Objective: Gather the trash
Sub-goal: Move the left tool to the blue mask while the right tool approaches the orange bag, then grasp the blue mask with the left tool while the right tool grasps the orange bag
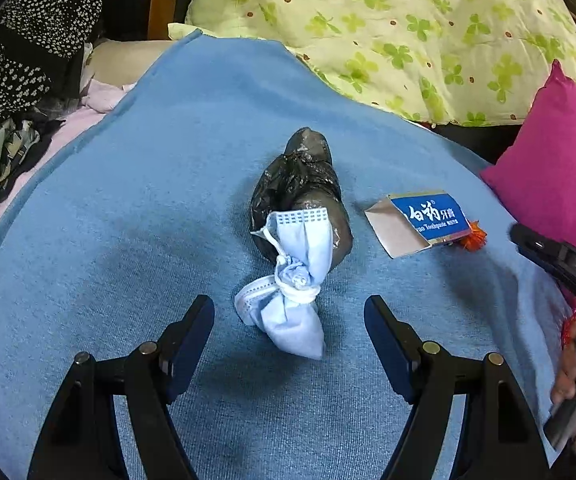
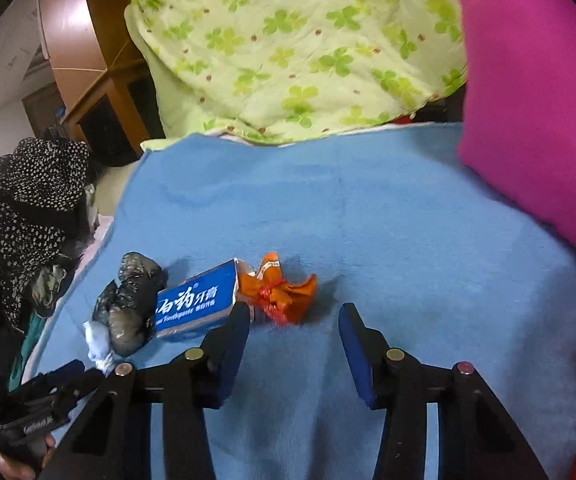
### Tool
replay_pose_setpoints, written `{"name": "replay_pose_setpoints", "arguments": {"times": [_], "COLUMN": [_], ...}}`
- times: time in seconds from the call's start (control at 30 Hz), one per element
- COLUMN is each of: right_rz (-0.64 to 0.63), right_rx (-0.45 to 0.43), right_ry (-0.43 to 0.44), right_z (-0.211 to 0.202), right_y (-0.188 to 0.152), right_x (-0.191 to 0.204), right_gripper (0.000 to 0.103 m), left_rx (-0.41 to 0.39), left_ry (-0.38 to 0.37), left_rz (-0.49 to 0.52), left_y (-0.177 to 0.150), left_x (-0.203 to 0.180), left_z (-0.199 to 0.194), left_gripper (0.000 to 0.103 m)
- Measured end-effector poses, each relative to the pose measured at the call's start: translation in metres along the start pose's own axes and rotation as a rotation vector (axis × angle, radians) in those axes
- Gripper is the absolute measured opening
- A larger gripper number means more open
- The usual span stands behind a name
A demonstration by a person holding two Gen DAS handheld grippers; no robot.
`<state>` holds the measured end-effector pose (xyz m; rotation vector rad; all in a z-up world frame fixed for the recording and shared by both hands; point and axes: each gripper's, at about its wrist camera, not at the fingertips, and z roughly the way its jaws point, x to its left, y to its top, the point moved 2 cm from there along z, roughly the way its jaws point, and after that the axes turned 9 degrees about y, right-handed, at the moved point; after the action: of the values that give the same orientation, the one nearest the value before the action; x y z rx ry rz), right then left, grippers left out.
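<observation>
Left wrist view: left gripper (image 1: 290, 312) stood wide open and empty, jaws either side of the near end of a knotted blue face mask (image 1: 292, 280) lying on the blue blanket (image 1: 127, 208), pads not touching it. The mask's far end leaned on a crumpled black plastic bag (image 1: 300, 184); a blue toothpaste box (image 1: 424, 220) lay to the right of the bag, apart from it, with an orange wrapper (image 1: 474, 237) poking out behind the box's right end. The other tool and the hand holding it showed at the right edge, in front of the magenta pillow (image 1: 556, 168). Step in hand, by my read, was the approach on the first pickup — mask already lined up in the gap; next move needs a short push forward and down, then a close on the knot, keeping clear of the bag. Right wrist view: right gripper (image 2: 294, 314) was part-open, narrower than the left, nothing between the pads. The orange wrapper (image 2: 283, 292) sat just ahead of the fingertips, touching the toothpaste box (image 2: 195, 300), whose near end lay right by the left finger — a close here risks catching the box too. No bin in either view, so the drop-off point is unknown.
</observation>
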<state>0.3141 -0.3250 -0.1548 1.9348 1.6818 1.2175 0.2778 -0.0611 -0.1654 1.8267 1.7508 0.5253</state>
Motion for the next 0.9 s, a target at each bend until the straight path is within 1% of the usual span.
{"name": "replay_pose_setpoints", "arguments": {"times": [0.07,0.17,0.23,0.3,0.33,0.4,0.43,0.47,0.5,0.57,0.73,0.77,0.8,0.9], "right_rz": [-0.009,0.018,0.034,0.036,0.036,0.025,0.020,0.018,0.022,0.015,-0.026,-0.031,-0.038,-0.042], "right_rx": [0.017,0.050,0.066,0.080,0.086,0.100,0.098,0.094,0.092,0.089,0.097,0.098,0.097,0.097], "right_ry": [-0.016,0.007,0.032,0.064,0.077,0.076,0.070,0.073,0.083,0.068,0.026,0.016,0.005,-0.007], "right_z": [0.012,0.033,0.044,0.052,0.055,0.060,0.061,0.060,0.060,0.058,0.048,0.044,0.039,0.022], "right_y": [0.002,0.004,0.005,0.005,0.005,0.003,0.003,0.002,0.002,0.001,-0.004,-0.005,-0.007,-0.015], "right_x": [-0.002,-0.011,-0.015,-0.015,-0.014,-0.011,-0.010,-0.009,-0.008,-0.005,0.004,0.005,0.006,0.007], "right_gripper": [0.050,0.050,0.050,0.050,0.050,0.050,0.050,0.045,0.041,0.035,0.034,0.034,0.033,0.033], "left_rx": [0.021,0.034,0.042,0.049,0.051,0.059,0.062,0.065,0.067,0.065,0.066,0.067,0.068,0.072], "left_ry": [-0.009,-0.014,-0.022,-0.030,-0.030,-0.033,-0.035,-0.037,-0.037,-0.042,-0.034,-0.037,-0.039,-0.039], "left_rz": [0.000,-0.018,-0.024,-0.016,-0.012,-0.013,-0.016,-0.021,-0.026,-0.032,-0.038,-0.042,-0.044,-0.046], "left_y": [-0.001,0.000,0.000,0.000,0.000,0.001,0.001,0.001,0.001,0.000,0.000,0.000,0.000,-0.003], "left_x": [0.000,0.003,0.003,0.003,0.003,0.003,0.003,0.003,0.004,0.005,0.005,0.006,0.006,0.006], "left_z": [0.005,0.010,0.013,0.015,0.016,0.018,0.019,0.020,0.021,0.021,0.018,0.016,0.015,0.009], "left_gripper": [0.078,0.077,0.073,0.064,0.061,0.054,0.052,0.048,0.046,0.045,0.039,0.037,0.032,0.030]}}
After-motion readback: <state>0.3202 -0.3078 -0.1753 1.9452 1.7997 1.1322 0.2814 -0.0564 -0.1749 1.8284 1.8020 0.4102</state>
